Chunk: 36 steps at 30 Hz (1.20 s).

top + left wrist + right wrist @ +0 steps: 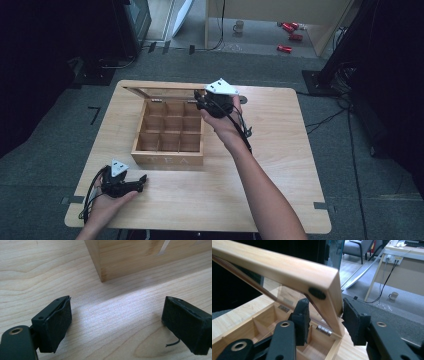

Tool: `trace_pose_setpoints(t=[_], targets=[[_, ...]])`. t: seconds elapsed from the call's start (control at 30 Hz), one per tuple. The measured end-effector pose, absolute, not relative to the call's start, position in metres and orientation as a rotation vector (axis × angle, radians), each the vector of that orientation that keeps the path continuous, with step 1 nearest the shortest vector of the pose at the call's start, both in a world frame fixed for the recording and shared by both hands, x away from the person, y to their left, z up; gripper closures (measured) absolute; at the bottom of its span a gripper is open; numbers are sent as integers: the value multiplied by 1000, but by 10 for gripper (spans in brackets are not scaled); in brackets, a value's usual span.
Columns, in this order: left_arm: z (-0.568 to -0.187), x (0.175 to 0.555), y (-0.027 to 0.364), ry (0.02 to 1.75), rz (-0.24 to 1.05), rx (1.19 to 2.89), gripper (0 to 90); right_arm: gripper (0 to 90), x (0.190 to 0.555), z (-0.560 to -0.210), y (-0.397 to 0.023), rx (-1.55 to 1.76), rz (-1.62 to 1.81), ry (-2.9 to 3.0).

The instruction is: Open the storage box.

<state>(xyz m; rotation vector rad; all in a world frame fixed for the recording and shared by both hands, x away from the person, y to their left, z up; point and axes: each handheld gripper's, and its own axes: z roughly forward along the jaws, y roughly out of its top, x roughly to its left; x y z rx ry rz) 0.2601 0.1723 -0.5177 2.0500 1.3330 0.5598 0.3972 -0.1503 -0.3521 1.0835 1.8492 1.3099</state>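
From the high view, the tea box sits at the middle of the table, its lid raised at the 12 o'clock edge. My right gripper is at the box's 2 o'clock corner, forearm stretched across the table; my left gripper rests low at 7 o'clock, pointing right.

In the left gripper view, my jaws stand spread with nothing between them, and the box's corner lies ahead at 12 o'clock.

In the right gripper view, my jaws pinch the lid's wooden side rail. I judge I am swinging the lid on its hinges; next calls for a steady arc without slipping off.
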Motion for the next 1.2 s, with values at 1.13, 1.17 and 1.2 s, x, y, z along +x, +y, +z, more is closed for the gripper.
trace_pose_setpoints(t=[1.13, 1.17, 1.2], targets=[[-518, 260, 173, 1331, 554, 2041, 99, 666, 503, -326, -148, 1311, 1298, 1769], [-518, 260, 173, 1331, 554, 2041, 99, 666, 505, -326, -149, 1317, 1299, 1769], [-518, 260, 173, 1331, 554, 2040, 99, 666, 508, -326, -149, 1323, 1298, 1767]])
